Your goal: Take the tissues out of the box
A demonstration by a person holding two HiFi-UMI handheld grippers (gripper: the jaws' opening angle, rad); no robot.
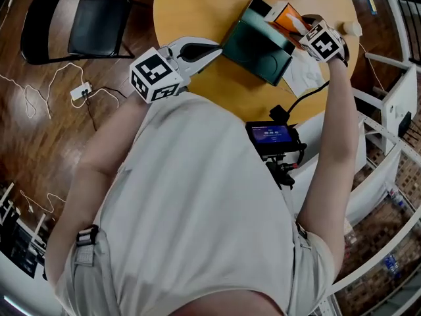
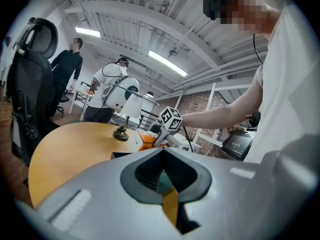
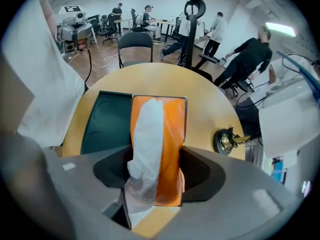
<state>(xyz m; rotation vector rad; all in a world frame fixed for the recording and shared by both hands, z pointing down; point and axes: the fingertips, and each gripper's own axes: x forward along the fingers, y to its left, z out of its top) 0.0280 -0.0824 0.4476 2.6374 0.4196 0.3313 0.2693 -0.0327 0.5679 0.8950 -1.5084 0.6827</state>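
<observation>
- Grips the orange tissue pack (image 3: pixel 170 149) in the right gripper (image 1: pixel 301 30), jaws at a middling gap with their pads pressed on the pack's two sides.
- Traps a white tissue (image 3: pixel 147 134) there too, lying lengthwise along the pack's left face and down between the jaws.
- Holds the pack at the open end of the dark green box (image 1: pixel 256 45), sticking out of it to the right in the head view; cannot tell how much of it is inside.
- Has the box lying flat on the round wooden table (image 1: pixel 197 5), angled, towards the side nearest the person.
- Holds the left gripper (image 1: pixel 209 50) over the table's near edge, just left of the box and apart from it.
- Has the left jaws shut tip to tip, with nothing between them.
- Shows loose white sheets (image 1: pixel 306 78) on the table just beside the box, under the right wrist.
- Shows a small brass-coloured object (image 3: pixel 225 140) standing on the table, off to the right of the box in the right gripper view.
- Shows a black folding chair (image 1: pixel 85 22) on the wooden floor, to the table's left in the head view.
</observation>
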